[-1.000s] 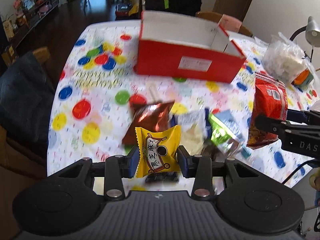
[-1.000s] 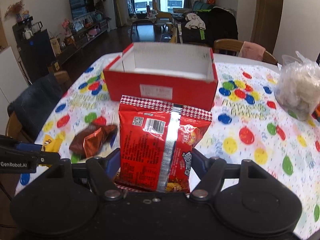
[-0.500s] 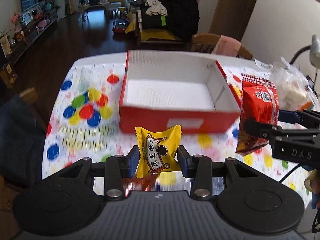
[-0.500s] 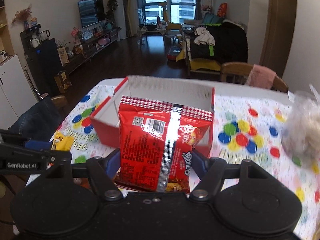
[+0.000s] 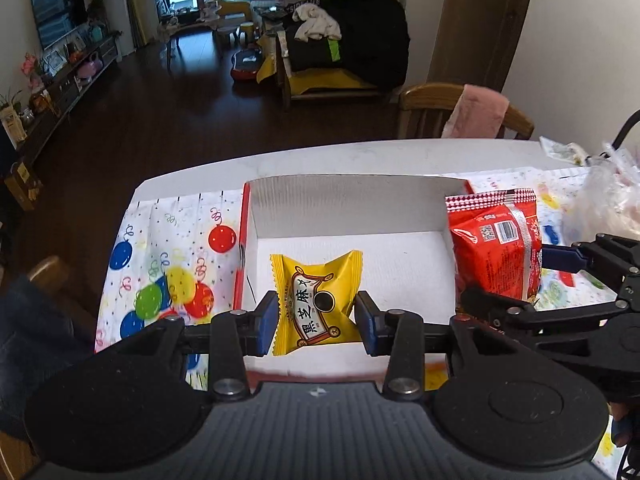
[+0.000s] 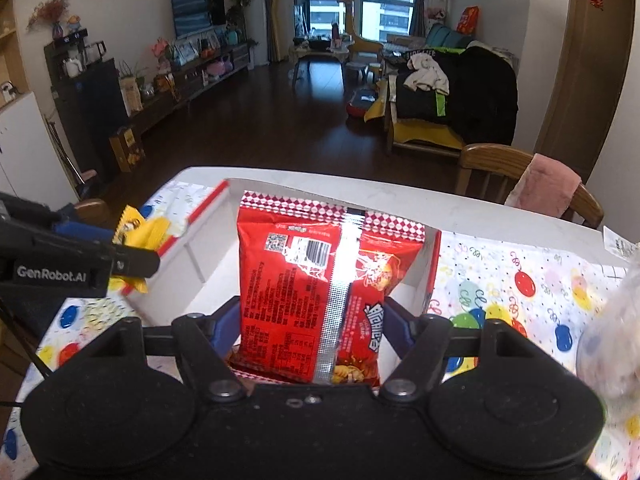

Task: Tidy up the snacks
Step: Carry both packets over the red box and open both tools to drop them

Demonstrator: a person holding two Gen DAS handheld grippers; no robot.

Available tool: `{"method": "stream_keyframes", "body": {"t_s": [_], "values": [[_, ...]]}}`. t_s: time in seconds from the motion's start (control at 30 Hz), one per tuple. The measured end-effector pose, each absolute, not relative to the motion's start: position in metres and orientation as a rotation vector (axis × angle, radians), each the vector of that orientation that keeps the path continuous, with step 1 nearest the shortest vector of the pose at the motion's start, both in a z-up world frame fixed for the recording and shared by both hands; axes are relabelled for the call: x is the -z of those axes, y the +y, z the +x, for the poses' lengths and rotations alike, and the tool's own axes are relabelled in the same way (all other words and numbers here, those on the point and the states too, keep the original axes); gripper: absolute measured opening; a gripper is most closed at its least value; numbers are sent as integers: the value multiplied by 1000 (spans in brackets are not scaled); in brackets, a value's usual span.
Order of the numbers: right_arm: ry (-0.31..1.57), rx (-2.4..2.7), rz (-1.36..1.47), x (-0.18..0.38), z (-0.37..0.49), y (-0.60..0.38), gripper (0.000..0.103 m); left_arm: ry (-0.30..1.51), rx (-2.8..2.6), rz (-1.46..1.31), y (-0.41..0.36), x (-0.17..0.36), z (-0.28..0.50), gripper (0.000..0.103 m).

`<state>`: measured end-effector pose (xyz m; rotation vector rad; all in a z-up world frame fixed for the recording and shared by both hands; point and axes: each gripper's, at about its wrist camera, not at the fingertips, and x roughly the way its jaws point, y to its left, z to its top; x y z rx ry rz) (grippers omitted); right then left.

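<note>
left claw [image 5: 316, 316] is clamped on the yellow packet [image 5: 316, 300], held over the box [image 5: 352, 200] floor. right claw [image 6: 312, 320] grips the red bag [image 6: 320, 296], over the box's right side.

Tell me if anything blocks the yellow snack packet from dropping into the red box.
Nothing visible does. The yellow snack packet, clamped in the left gripper, hangs over the red box, whose white floor looks bare beneath it.
</note>
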<state>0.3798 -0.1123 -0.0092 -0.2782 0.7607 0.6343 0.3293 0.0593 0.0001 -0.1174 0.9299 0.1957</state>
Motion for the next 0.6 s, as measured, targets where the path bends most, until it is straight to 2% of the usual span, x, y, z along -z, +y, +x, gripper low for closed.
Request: {"method": "stream_keyframes", "body": {"t_s": [0.3,0.6], "values": [[886,-643,-380,46,431,-79,72,1061,-234,-151,81,44,387,40],[1046,-678,-496,89,446,-48,71,1228,-257,-128,83,87,428,40]]}}
